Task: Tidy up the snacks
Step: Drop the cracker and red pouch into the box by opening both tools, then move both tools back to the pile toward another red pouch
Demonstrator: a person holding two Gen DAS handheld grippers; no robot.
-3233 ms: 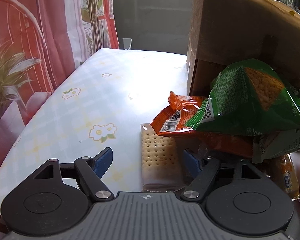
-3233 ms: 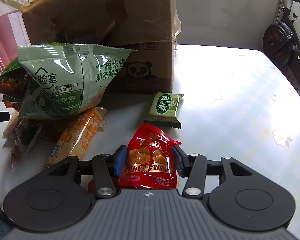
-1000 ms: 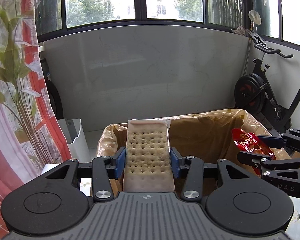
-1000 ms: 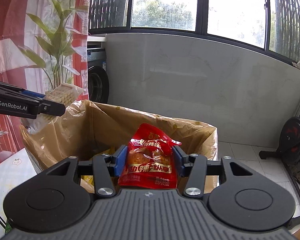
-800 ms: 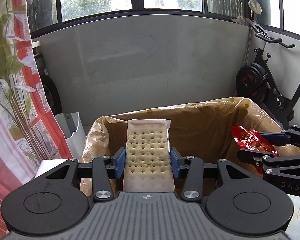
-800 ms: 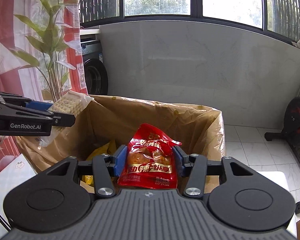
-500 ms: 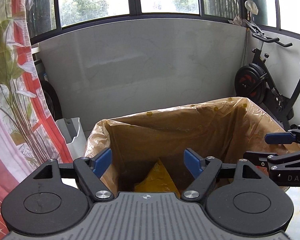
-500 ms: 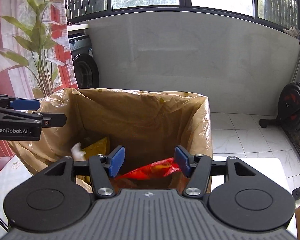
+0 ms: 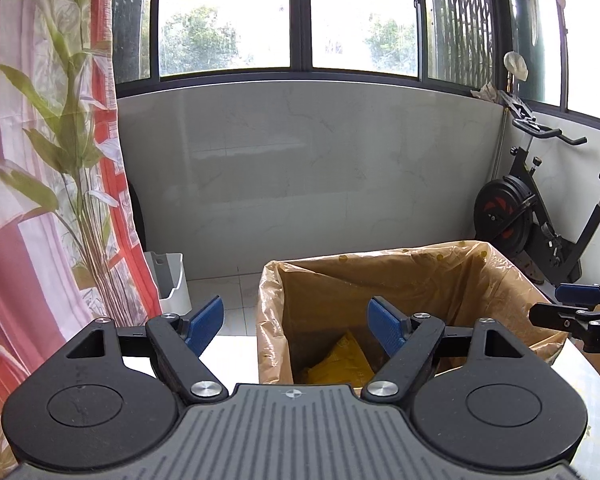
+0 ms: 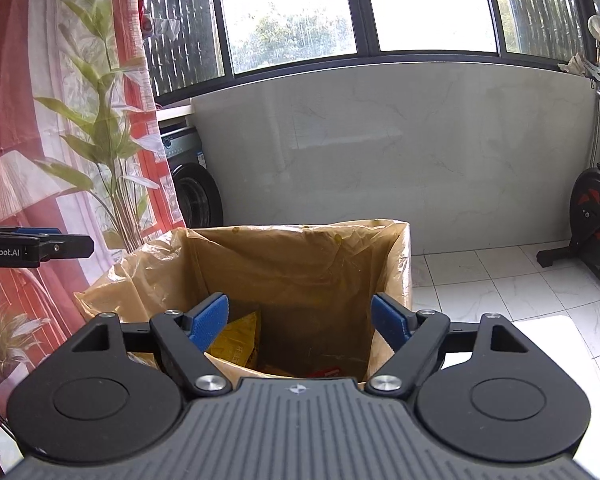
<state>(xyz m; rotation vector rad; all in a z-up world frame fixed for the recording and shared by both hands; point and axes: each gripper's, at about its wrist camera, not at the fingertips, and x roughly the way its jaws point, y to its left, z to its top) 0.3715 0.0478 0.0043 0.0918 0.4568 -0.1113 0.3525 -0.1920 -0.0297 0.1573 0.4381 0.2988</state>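
- The left gripper (image 9: 296,318) hovers above the near left corner of a cardboard box lined with a tan plastic bag (image 9: 380,276). Its blue pads (image 9: 206,318) are spread wide with nothing between them.
- The right gripper (image 10: 300,318) hovers over the box's near edge, its jaws just opened apart and empty.
- Each gripper shows at the edge of the other's view, beside the box rim.
- Snacks lie at the bottom of the box: a yellow packet (image 9: 338,360) leans near the front wall, and a sliver of a red packet (image 10: 326,372) shows just past the right gripper's body.
- Judging by their look, these packets are light, soft and crinkly, with slippery film; contents may crush.
- A good hold would be across a packet's flat middle or a sealed end, squeezed gently.
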